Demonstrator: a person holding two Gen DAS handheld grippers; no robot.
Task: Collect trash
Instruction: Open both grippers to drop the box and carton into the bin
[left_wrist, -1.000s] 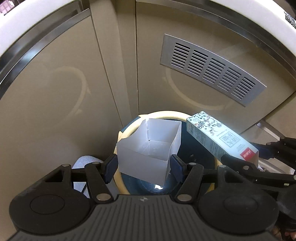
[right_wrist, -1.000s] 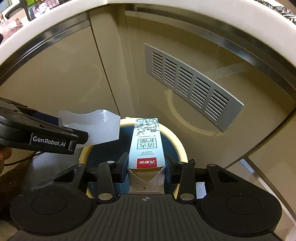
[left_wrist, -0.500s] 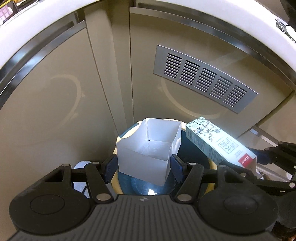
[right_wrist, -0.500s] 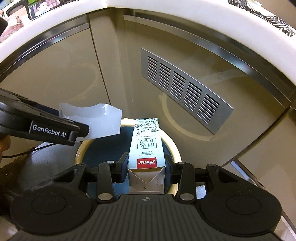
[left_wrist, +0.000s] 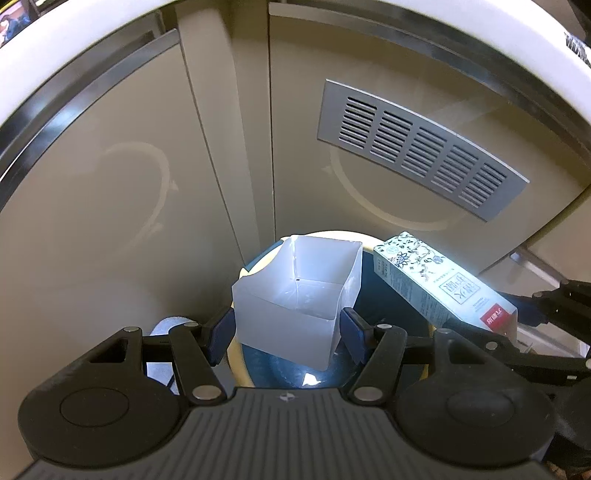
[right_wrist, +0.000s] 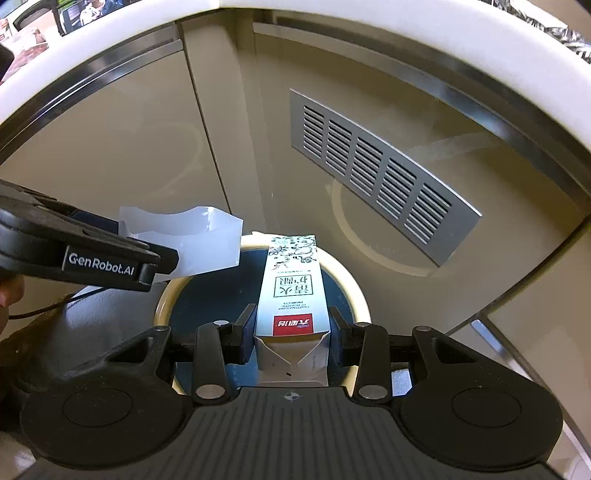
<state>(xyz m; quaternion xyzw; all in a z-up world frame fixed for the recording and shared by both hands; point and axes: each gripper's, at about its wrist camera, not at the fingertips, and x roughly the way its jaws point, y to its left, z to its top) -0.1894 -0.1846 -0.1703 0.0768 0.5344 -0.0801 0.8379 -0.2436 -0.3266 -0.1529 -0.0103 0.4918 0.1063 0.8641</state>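
- At the left of the right wrist view, our left claw (right_wrist: 162, 258) comes in from the frame edge, pads pressed on the sides of a translucent white plastic box (right_wrist: 195, 240). It is thin-walled, open-topped and square, held mouth up over the bin so that letting go should drop it inside.
- In the left wrist view the plastic box (left_wrist: 295, 295) sits at centre frame between the blue pads, its walls slightly bowed and milky.
- Below both items, the bin (right_wrist: 354, 291) shows a round cream rim and a dark blue liner, standing on the floor against smooth beige cabinet doors (right_wrist: 110, 155).
- At centre of the right wrist view, our right claw (right_wrist: 291, 332) grips a slim cardboard carton (right_wrist: 291, 288) by its long sides, narrower than the left. It is printed with a floral pattern and a red label, its bottom flaps facing the camera and its far end pointing down into the bin.
- At the upper right, a ribbed grey metal vent grille (right_wrist: 376, 173) is set in the cabinet door.
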